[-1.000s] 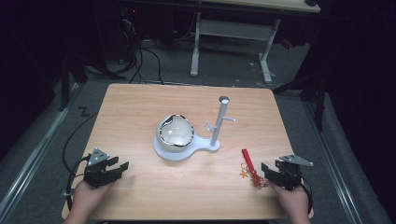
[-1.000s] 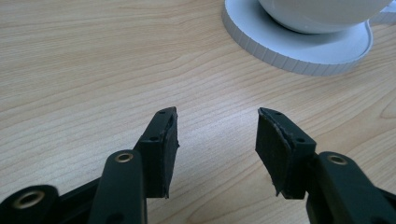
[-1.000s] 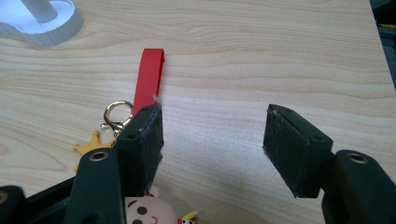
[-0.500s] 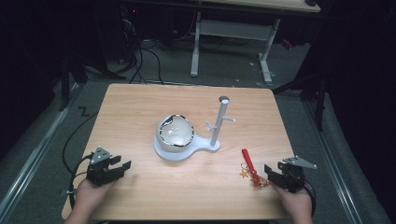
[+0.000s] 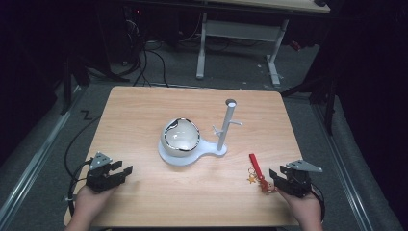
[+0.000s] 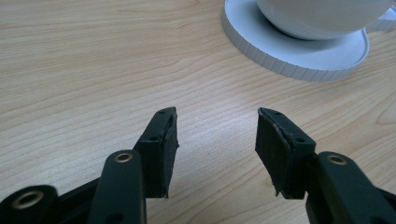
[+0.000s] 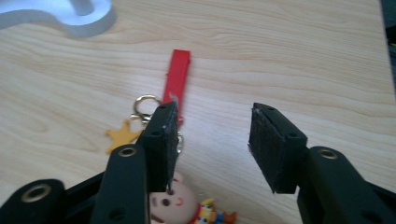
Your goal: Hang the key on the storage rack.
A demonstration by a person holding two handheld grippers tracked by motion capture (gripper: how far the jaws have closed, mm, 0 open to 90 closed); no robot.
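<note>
Left gripper (image 5: 109, 174) jaws apart, nothing between them, low over the light wooden table (image 5: 144, 110) near its front left corner. Its own view shows what the high view can't: ribbed edge of the flat white round base (image 6: 299, 56) ahead and right of the jaws, with the white glossy bowl (image 6: 322, 16) sitting on it, bare wood between. Right gripper (image 5: 284, 180) jaws also spread, holding nothing, near the front right corner. Its view shows the red strap keychain (image 7: 177, 81) just ahead, partly behind its left jaw, with a gold ring (image 7: 144, 105), yellow star charm (image 7: 122, 135) and small cartoon figure head (image 7: 175, 198) under the jaws. High view adds the white upright post with side pegs (image 5: 227, 127) well ahead-left of the right gripper. Table's right edge is close beside the right gripper; open wood lies between the grippers.
</note>
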